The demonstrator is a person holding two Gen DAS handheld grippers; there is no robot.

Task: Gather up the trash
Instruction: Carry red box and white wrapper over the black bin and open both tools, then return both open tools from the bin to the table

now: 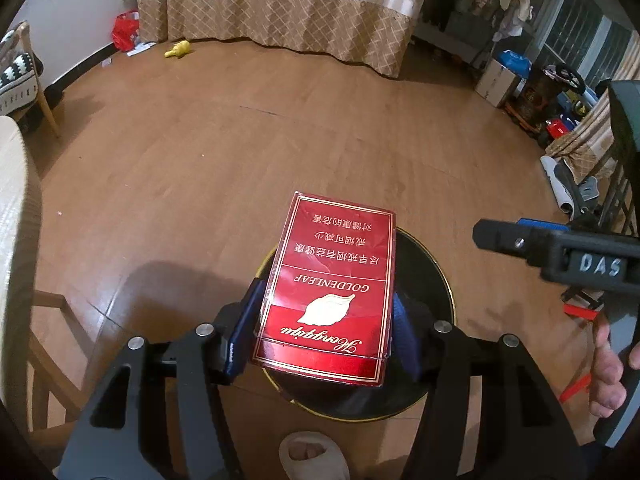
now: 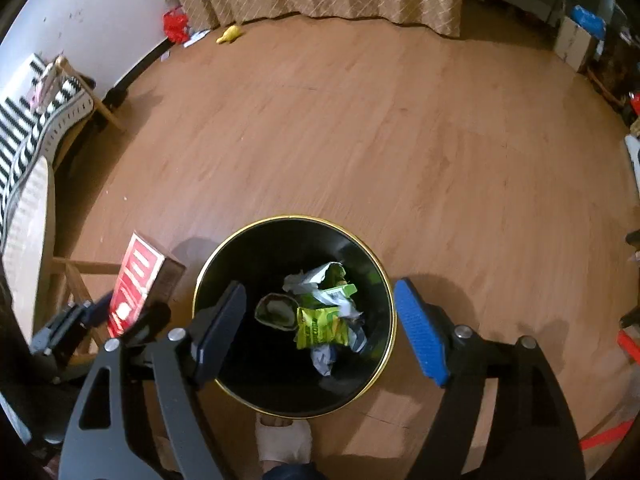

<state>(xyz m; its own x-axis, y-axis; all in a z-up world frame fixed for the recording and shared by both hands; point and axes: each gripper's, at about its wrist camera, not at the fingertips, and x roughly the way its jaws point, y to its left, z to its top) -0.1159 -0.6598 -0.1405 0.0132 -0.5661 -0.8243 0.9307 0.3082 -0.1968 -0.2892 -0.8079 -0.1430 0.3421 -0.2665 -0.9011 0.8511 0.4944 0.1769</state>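
Wood-plank floor (image 2: 360, 128), patterned curtain (image 1: 288, 12) at far wall. Black gold-rimmed bin (image 2: 208, 268) on floor. Left gripper (image 1: 324, 312) clamped on red cigarette pack (image 1: 328, 288), above bin's near rim. Right gripper (image 2: 320, 324) spread wide, empty, over bin. Only right wrist view shows crumpled wrappers (image 2: 324, 312) inside bin.

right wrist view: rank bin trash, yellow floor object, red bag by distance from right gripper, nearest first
1. Green wrappers in the black bin, directly below the right gripper.
2. Yellow object, far across the floor by the curtain.
3. Red bag, just beyond it, at the wall.
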